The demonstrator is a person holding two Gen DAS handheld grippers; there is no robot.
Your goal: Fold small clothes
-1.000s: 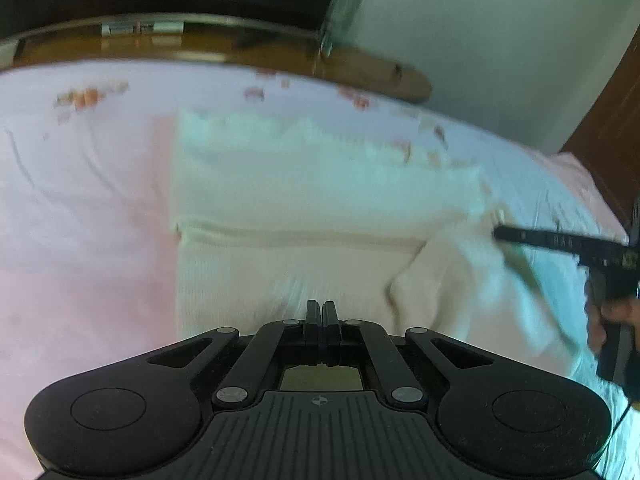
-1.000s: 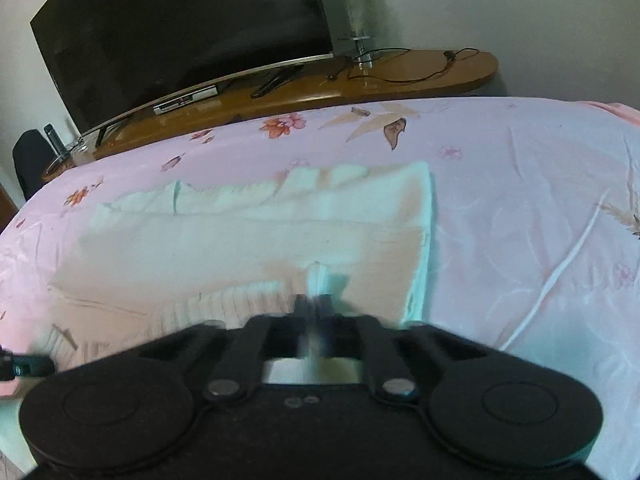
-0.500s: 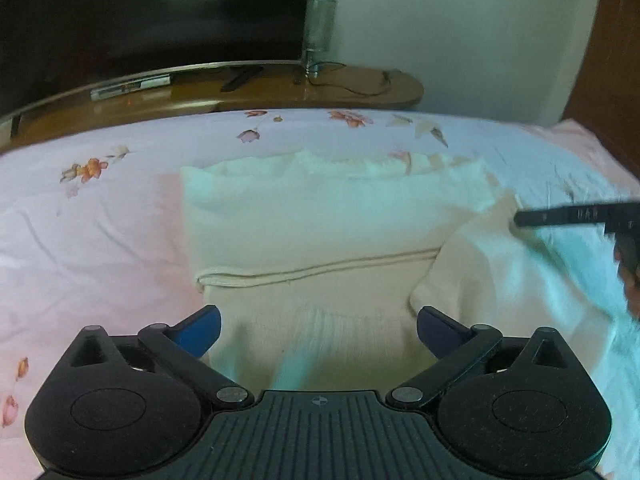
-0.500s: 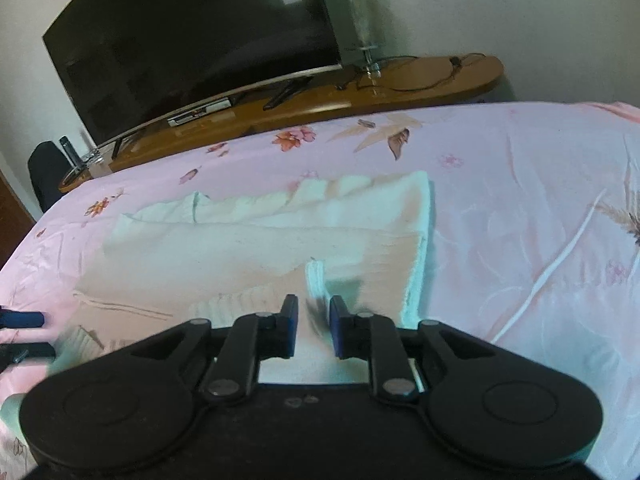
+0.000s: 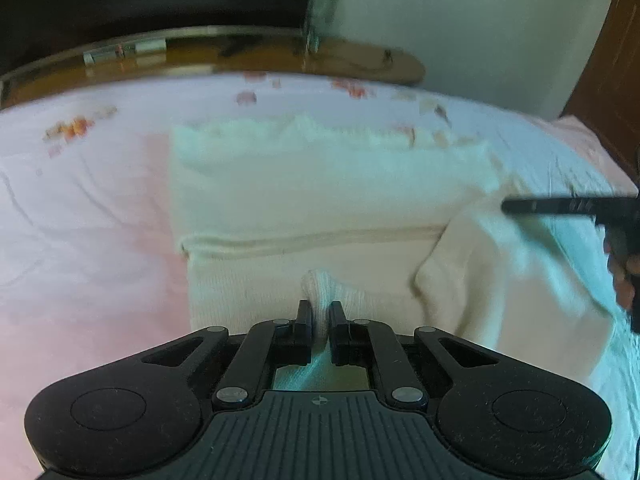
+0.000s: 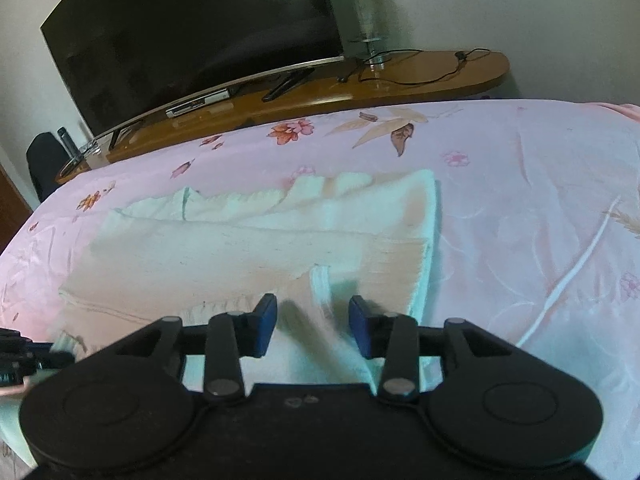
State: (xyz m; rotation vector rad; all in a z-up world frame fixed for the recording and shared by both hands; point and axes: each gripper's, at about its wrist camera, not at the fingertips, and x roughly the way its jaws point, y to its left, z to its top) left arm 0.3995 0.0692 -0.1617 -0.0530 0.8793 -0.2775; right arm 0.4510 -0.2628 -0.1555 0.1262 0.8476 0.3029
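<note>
Between the fingers of your left gripper (image 5: pixel 320 320) a bunched ridge of the cream knit garment (image 5: pixel 320 200) is pinched: the two pads press on the fabric from both sides, and the pinched fold pokes up just ahead of the tips. Ahead of those tips the garment lies folded across the pink floral bedsheet (image 5: pixel 80 220), with a long seam running sideways just past the pinch. Off to the right of your left gripper, a loose flap of the knit bulges up near the tip of your other tool, and part of your right hand (image 5: pixel 624 276) shows at the frame's edge.

Your right gripper (image 6: pixel 312 322) has its jaws opening; the blue pads stand apart, and a raised fold of the same garment sits between them without either pad pressing on it. Beyond its tips the knit spreads flat on the sheet, its right edge lying just right of the right-hand pad. Far ahead of both tools, past the bed's edge, a wooden shelf (image 6: pixel 420 76) carries a dark television (image 6: pixel 192 28) and a clear glass cylinder (image 6: pixel 366 16).
</note>
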